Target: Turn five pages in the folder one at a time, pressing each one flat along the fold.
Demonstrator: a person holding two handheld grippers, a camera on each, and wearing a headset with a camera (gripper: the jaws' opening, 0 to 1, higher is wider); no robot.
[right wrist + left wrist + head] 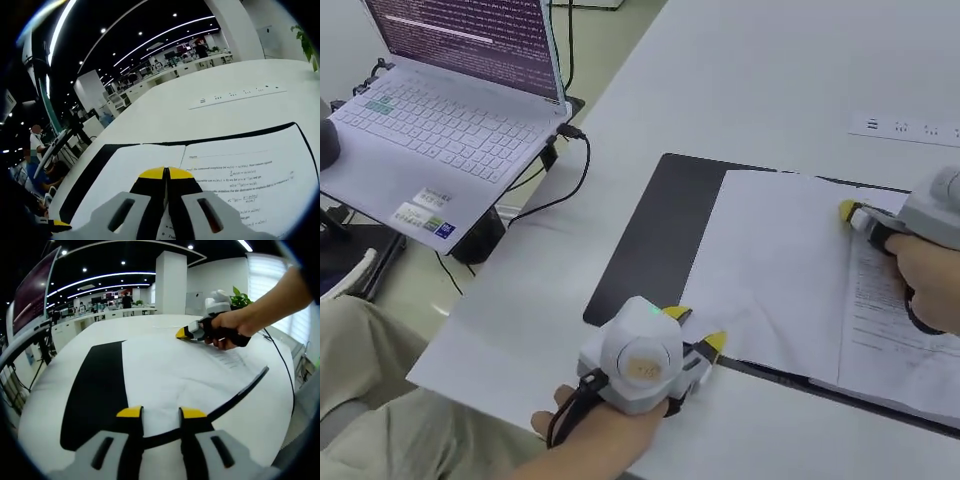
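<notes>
Flanking the page (pixel 770 260), left gripper (pixel 695 328) released, right gripper (pixel 850 212) clenched (partly cropped), folder (pixel 650 240) cut off.

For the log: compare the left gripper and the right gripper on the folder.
The left gripper stands open at the near edge of the folder; the right gripper is shut, its tips on the fold at the far end. Both have yellow tips and are hand-held.

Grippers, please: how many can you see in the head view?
2: the left gripper at the near edge of the folder; the right gripper near the fold.
</notes>
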